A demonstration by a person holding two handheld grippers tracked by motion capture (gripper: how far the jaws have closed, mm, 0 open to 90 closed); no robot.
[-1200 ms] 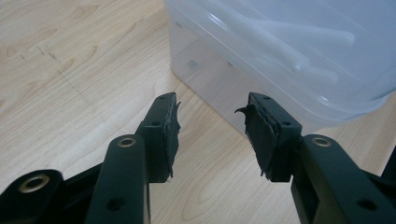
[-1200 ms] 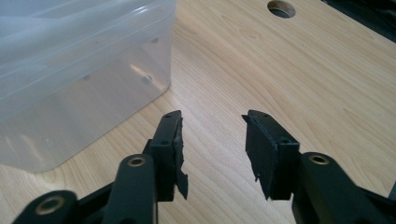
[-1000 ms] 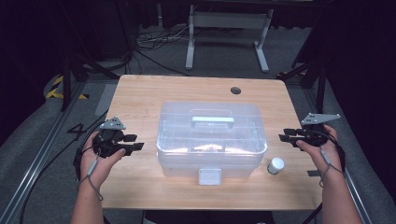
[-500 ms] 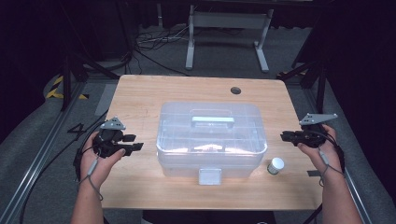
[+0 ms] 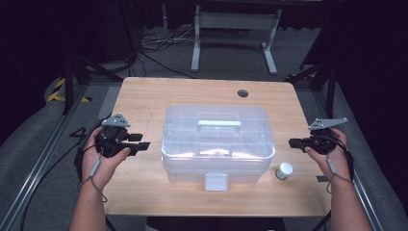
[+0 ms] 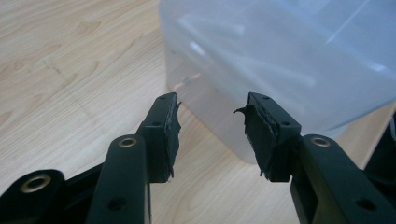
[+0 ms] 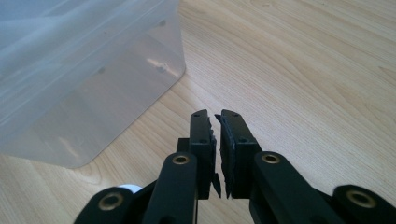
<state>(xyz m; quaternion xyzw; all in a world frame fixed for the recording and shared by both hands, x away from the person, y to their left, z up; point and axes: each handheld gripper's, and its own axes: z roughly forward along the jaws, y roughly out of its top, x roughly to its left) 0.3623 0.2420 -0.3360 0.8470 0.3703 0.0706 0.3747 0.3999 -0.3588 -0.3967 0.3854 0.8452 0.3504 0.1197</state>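
Clear plastic lidded storage box (image 5: 217, 144) sitting lengthwise between 2 grippers: left gripper (image 5: 139, 144) closer, jaws apart; right gripper (image 5: 292, 143) farther, jaws nearly together.

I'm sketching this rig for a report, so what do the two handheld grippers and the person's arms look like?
Both the left gripper and right gripper are black, each topped with a grey three-cornered plate. Up close, the jaws are flat black bars with brass-coloured rivets and ragged black rubber pads. A dark cable trails from each; a thin cord runs along each wrist. The forearms are bare, no sleeves in view.
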